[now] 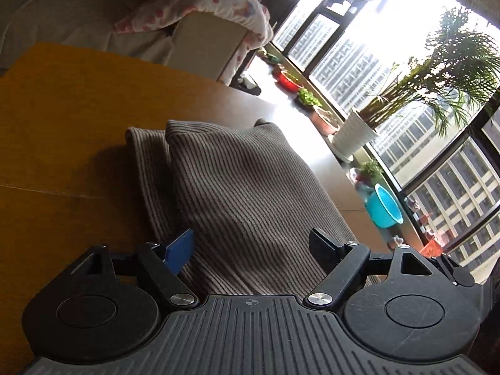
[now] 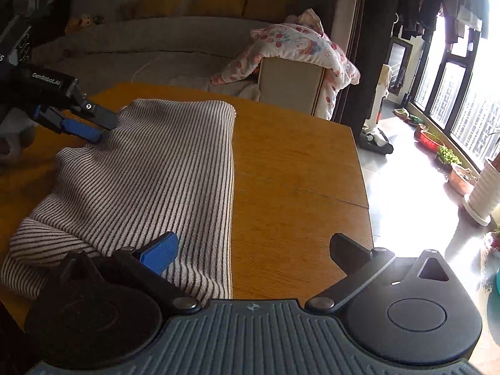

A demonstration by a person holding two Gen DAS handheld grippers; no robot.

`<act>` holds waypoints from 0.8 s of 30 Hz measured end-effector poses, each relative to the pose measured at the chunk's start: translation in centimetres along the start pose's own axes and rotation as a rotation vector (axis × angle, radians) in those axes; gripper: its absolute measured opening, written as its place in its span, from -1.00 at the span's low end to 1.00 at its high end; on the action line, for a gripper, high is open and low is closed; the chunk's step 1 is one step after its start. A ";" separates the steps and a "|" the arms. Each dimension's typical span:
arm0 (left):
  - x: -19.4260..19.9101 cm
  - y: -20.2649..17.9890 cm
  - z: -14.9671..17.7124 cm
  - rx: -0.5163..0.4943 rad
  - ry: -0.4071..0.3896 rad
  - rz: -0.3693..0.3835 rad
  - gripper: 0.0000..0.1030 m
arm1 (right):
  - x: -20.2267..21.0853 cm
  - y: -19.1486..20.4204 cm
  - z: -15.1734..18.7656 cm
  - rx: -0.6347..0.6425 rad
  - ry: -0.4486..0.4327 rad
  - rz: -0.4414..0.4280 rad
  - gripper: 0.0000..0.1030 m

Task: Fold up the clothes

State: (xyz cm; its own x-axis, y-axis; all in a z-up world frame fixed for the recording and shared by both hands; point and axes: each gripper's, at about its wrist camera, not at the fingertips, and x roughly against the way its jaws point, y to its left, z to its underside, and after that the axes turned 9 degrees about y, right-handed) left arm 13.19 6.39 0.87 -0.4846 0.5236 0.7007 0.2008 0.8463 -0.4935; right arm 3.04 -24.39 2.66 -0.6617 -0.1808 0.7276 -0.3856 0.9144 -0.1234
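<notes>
Left wrist view. Wooden table (image 1: 62, 125) with bare surface left of and beyond the striped garment (image 1: 243, 193); far edge runs diagonally toward the bright window (image 1: 390, 72). Floor past that edge lined with pots: a white ribbed planter (image 1: 353, 137) with a palm, a turquoise basin (image 1: 384, 206) lower down. Sofa with a floral quilt (image 1: 212, 3) behind the table. Garment folded into a thick pad, brown-and-cream ribbing, a second layer showing along its left side, rounded far corners. Left gripper (image 1: 253, 243) spread wide just above the near end of the fabric, blue pad on one finger, black on the other, nothing pinched.

Right wrist view. Table right of the garment (image 2: 150, 181) bare out to its angled corner; a seam line crosses the wood. Open sunlit floor beyond, an upright vacuum (image 2: 378, 115) near the curtain. Garment lying flat on the table's left half, right edge straight, near-left corner bunched. Right gripper (image 2: 253, 250) spread, blue finger over the cloth's near edge, black finger over bare wood, nothing clamped. Left gripper (image 2: 104, 126) at the far-left corner, tips at the fabric; contact unclear.
</notes>
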 end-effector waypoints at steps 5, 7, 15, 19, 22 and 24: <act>3.1 -1.3 1.0 -0.030 -0.026 0.138 0.78 | 2.2 1.8 -0.9 0.045 -0.075 -0.052 1.00; 4.0 -1.9 2.6 -0.057 0.004 0.247 0.82 | 2.3 2.6 -1.1 0.065 -0.089 -0.063 1.00; 0.0 -2.2 6.8 -0.045 0.157 0.312 0.82 | -0.4 5.4 0.7 0.058 -0.024 -0.006 1.00; -0.4 -2.0 6.2 -0.040 0.150 0.308 0.82 | 0.9 5.2 0.8 0.079 -0.004 -0.074 1.00; -0.3 -1.9 6.5 -0.056 0.140 0.311 0.82 | 2.1 3.7 -0.8 0.077 -0.038 -0.130 1.00; -0.1 -1.8 6.8 -0.064 0.132 0.316 0.82 | 2.7 2.4 -2.3 0.066 -0.073 -0.151 1.00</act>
State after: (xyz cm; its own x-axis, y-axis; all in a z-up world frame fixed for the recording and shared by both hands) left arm 7.10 4.10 -1.82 -0.2767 0.7657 0.5806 0.3786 0.6422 -0.6665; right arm 1.81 -21.84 5.91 -0.6373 -0.3425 0.6903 -0.5241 0.8493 -0.0624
